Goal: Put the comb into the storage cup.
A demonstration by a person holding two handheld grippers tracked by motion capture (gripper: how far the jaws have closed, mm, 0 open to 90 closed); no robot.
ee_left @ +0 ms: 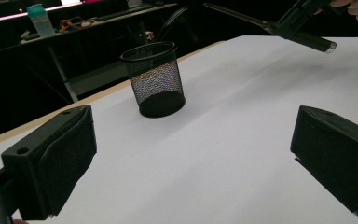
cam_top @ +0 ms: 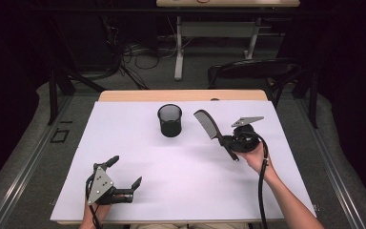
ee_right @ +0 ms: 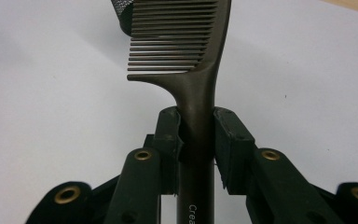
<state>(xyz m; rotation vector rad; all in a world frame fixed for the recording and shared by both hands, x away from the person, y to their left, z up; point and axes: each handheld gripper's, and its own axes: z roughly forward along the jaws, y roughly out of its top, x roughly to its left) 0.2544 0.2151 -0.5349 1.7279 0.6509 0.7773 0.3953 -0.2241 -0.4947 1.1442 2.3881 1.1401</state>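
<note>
The right claw point(ee_right: 196, 140) is clamped on the handle of a dark comb point(ee_right: 186, 51), toothed end pointing away from the hand, held in the air to the right of a black mesh cup point(cam_top: 170, 120) and tilted toward it. The left claw point(cam_top: 126, 171) is spread wide and holds nothing, resting low on the worktop point(cam_top: 181, 191) near its front edge, well apart from the cup.

Likely risks, as a judgement: the grip sits on the round, smooth handle, so the comb could swivel or slip between the pads if it bumps the cup's rim. The cup looks light and nothing braces it — a sideways knock from the long comb could tip or shove it.

The worktop is covered by a plain white sheet, with a strip of pale wood showing behind the cup. Beyond it the room is dark — a black chair point(cam_top: 252, 71), trailing floor cables and the legs of another desk point(cam_top: 219, 33).
</note>
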